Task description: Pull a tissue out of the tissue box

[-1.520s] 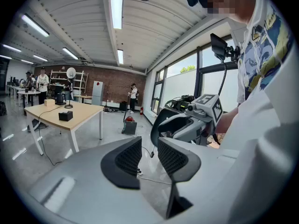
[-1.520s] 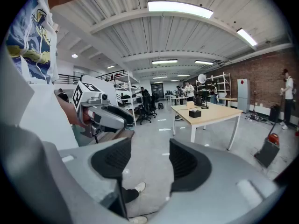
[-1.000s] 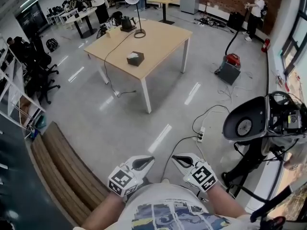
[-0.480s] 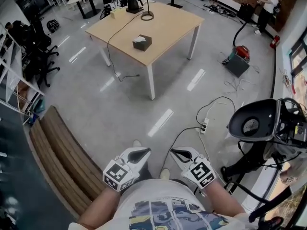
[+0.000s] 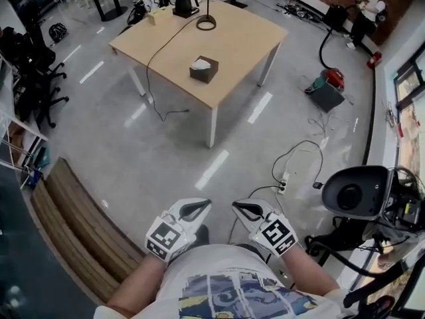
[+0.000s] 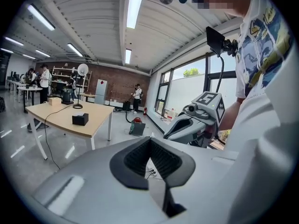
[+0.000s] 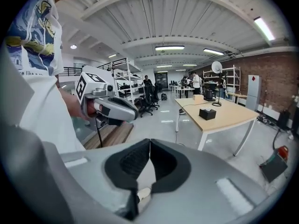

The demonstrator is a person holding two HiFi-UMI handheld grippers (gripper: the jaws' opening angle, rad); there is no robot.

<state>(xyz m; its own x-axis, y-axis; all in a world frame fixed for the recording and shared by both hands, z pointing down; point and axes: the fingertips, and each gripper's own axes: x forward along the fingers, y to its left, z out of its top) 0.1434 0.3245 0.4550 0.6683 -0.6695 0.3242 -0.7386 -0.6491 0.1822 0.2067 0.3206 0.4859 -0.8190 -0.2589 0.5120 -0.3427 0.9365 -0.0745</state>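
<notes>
A dark tissue box with a white tissue poking from its top stands on the wooden table, far ahead across the floor. It also shows small in the left gripper view, tissue box, and in the right gripper view, tissue box. My left gripper and right gripper are held close to my body, side by side, well short of the table. Both have their jaws together with nothing between them.
A kettle, a lamp base, a small carton and a cable share the table. On the floor lie a power strip with cords and a red vacuum. A wooden bench runs at left, a camera rig at right. People stand at the back.
The table and tissue box have shifted right and down in the head view, nearer than before. Both grippers stay shut in front of my body.
</notes>
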